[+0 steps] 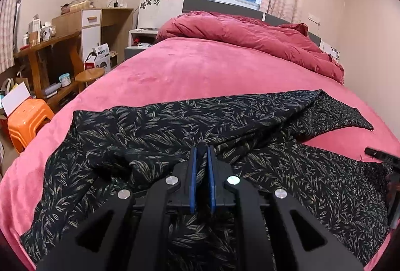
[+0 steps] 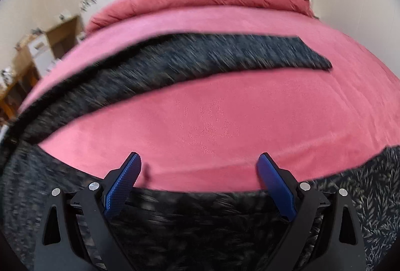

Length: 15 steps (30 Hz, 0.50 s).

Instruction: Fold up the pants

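Black pants with a pale leaf print (image 1: 155, 130) lie spread across the pink bed sheet (image 1: 190, 70). My left gripper (image 1: 202, 149) is shut on a raised fold of the pants near their middle. In the right wrist view the pants (image 2: 200, 55) show one leg stretching to the far right and the other leg along the near edge. My right gripper (image 2: 198, 161) is open and empty, its blue pads just above the near leg's edge. The right gripper's tip (image 1: 380, 154) also shows at the right edge of the left wrist view. The right wrist view is blurred.
A crumpled red duvet (image 1: 250, 38) lies at the head of the bed. Left of the bed stand an orange plastic stool (image 1: 27, 120), a round wooden stool (image 1: 88, 75) and a wooden desk (image 1: 50, 45) with clutter. A wall runs along the bed's right side.
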Each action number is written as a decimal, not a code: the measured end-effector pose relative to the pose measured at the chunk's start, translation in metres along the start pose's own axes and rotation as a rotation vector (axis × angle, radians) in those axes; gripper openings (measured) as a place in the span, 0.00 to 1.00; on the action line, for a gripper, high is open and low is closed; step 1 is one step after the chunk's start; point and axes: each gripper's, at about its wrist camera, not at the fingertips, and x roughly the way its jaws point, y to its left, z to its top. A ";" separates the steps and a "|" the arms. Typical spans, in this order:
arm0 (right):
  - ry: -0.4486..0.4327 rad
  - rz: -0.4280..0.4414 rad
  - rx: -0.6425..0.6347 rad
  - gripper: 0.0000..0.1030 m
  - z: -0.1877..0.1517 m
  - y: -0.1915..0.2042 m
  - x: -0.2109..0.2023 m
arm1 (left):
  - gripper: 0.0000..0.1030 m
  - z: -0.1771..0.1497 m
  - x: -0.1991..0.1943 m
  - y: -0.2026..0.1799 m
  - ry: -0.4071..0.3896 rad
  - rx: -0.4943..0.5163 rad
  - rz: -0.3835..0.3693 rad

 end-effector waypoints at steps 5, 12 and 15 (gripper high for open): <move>-0.029 0.090 -0.066 0.91 0.039 0.046 -0.004 | 0.07 -0.001 0.008 -0.008 0.038 0.022 0.027; 0.092 0.206 0.124 0.82 0.114 0.086 0.055 | 0.07 -0.001 0.011 -0.014 0.050 0.038 0.060; 0.130 0.191 0.179 0.80 0.135 0.096 0.083 | 0.07 -0.001 0.012 -0.013 0.056 0.035 0.063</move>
